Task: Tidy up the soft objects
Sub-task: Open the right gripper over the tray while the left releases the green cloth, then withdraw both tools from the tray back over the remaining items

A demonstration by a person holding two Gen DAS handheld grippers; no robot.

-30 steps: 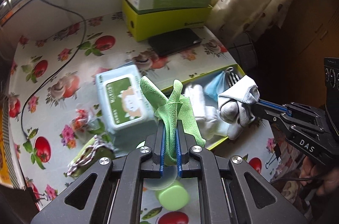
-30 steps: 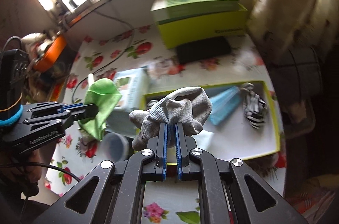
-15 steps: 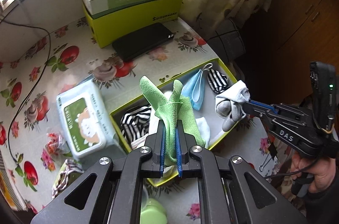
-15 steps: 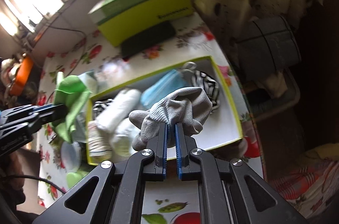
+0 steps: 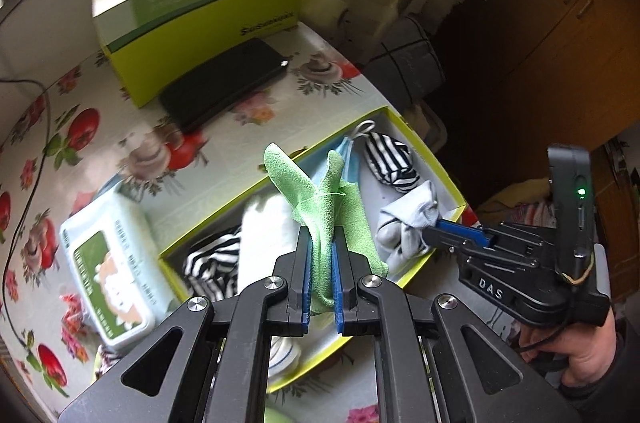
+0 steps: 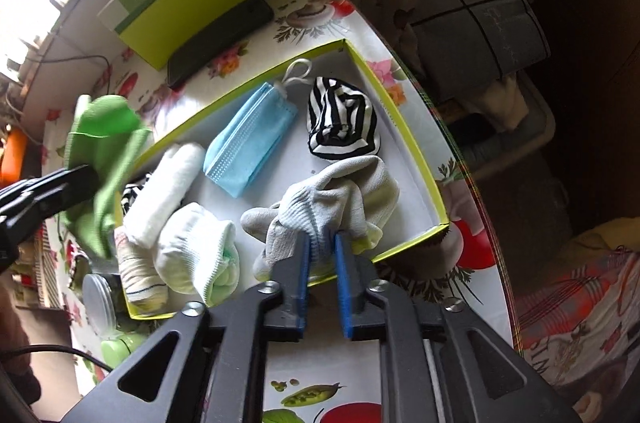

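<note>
Left gripper clamps green cloth above yellow-rimmed box. Right gripper jaws have just been opening, narrow gap, grey sock between them, lying in box corner.

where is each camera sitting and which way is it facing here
Left wrist: sits on the left gripper, looks steeply down at the tray; its jaws clamp the green cloth; the right gripper and the hand holding it show.
Right wrist: sits on the right gripper, looks down into the tray; its jaws have just been opening around the grey sock; the left gripper shows.
Shared: tray, cloth, sock, blue mask, yellow box.
</note>
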